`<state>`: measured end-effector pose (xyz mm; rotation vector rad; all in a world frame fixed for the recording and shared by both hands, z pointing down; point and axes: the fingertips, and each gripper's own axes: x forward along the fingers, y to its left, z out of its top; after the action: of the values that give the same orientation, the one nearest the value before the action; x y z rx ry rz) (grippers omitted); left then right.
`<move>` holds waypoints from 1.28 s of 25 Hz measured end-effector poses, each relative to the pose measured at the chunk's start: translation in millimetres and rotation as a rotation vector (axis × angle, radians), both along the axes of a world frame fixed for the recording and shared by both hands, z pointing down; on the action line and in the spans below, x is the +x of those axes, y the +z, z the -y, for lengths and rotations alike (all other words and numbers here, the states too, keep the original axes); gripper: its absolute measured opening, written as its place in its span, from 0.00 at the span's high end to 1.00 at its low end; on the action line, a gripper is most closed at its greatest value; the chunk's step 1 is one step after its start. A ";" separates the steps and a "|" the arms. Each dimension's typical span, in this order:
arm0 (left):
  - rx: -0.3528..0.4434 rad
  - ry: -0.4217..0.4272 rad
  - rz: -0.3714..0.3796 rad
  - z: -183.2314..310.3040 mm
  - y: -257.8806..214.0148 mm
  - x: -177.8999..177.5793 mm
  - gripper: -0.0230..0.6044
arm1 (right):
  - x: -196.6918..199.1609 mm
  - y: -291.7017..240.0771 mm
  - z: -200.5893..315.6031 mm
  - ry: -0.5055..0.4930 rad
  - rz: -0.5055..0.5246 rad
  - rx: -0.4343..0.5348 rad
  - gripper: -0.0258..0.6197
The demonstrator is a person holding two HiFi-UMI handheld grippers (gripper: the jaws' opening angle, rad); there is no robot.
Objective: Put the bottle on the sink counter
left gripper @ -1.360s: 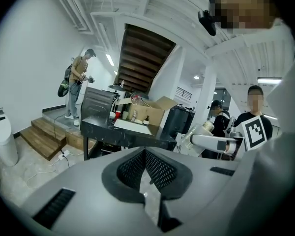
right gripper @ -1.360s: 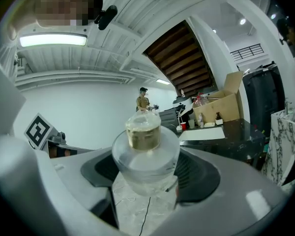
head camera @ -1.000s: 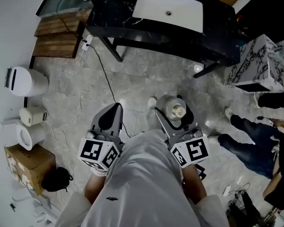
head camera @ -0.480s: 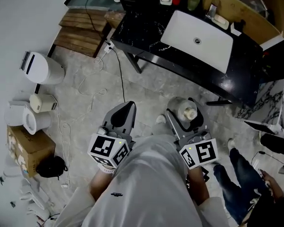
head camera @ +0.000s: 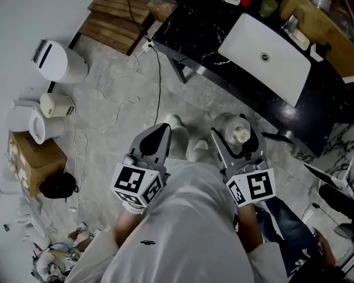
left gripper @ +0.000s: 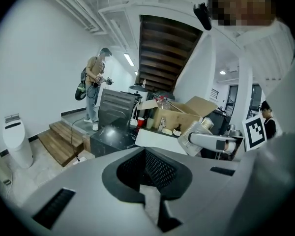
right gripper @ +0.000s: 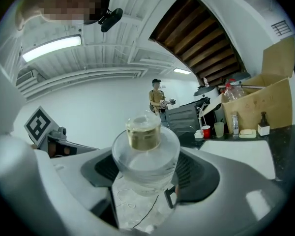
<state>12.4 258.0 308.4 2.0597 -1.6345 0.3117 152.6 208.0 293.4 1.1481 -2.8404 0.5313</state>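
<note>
Head view: left gripper and right gripper were held side by side over the floor. The clear bottle sat in the right gripper, short of the black sink counter and its white basin.

Left gripper view: the jaws were pressed together with nothing between them.

Right gripper view: the jaws were clamped on the bottle's body, cap upward. A red cup stood on the counter beyond.
</note>
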 end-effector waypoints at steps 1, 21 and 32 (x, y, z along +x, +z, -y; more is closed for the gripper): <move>-0.001 -0.001 -0.008 4.3 2.4 -2.4 0.95 | -2.5 2.0 4.2 0.003 0.009 -0.012 0.43; 0.029 0.169 -0.061 233.9 -12.1 -84.3 0.95 | -90.9 -6.3 196.5 0.135 -0.055 -0.017 0.43; 0.039 0.282 -0.091 339.3 -12.8 -146.9 0.95 | -150.1 -9.5 299.4 0.249 -0.079 0.006 0.43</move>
<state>-134.5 -81.3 295.5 2.3006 -1.3067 0.2778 2.4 -91.4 283.8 1.4996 -2.6502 0.4751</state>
